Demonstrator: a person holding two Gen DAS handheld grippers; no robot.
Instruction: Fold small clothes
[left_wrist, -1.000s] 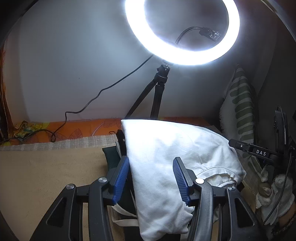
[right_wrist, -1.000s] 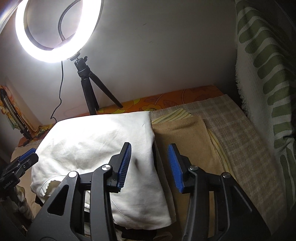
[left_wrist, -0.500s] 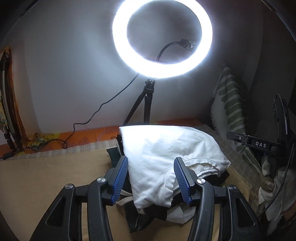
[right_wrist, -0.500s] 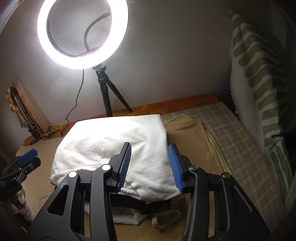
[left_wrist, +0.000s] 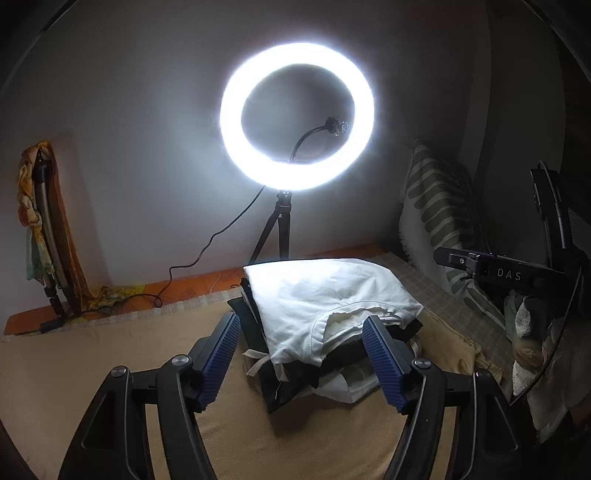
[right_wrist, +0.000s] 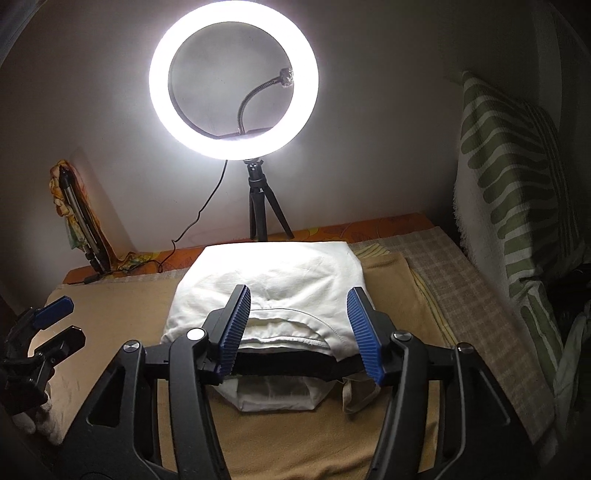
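A folded white garment tops a small stack of folded clothes, with a black piece and more white cloth under it, on a tan blanket. In the left wrist view my left gripper hovers in front of and above the stack, its jaws opening with nothing pressed between the blue pads. In the right wrist view the same white garment lies beyond my right gripper, whose jaws are also opening and grip nothing. The left gripper shows at the far left of that view.
A lit ring light on a small tripod stands behind the stack, its cable trailing left. A green-striped pillow leans on the right. A folded stand wrapped in cloth leans at the left wall. A checked sheet edges the blanket.
Both grippers have drawn back and upward from the white garment and their jaws have widened. The garment now lies free on the stack.
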